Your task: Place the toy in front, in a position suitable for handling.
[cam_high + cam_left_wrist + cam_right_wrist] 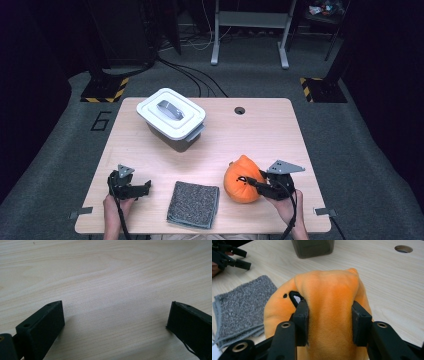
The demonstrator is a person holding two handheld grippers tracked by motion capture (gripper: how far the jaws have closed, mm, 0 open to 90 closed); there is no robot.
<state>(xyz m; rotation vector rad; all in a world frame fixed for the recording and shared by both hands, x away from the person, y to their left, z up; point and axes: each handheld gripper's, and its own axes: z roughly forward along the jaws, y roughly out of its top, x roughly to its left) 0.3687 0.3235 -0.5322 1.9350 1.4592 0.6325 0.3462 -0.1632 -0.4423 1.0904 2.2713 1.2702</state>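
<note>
A folded grey towel (193, 204) lies at the table's (260, 130) near edge, between the two grippers, and a lidded white container (171, 118) stands well apart at eleven o'clock from it. Bare wood spreads across the middle and far right, broken by a small round hole (239, 110). The right gripper (248, 181) squeezes an orange plush toy (241, 181) at the table's five o'clock. The left gripper (113, 317) hangs wide open over bare wood, holding nothing.
</note>
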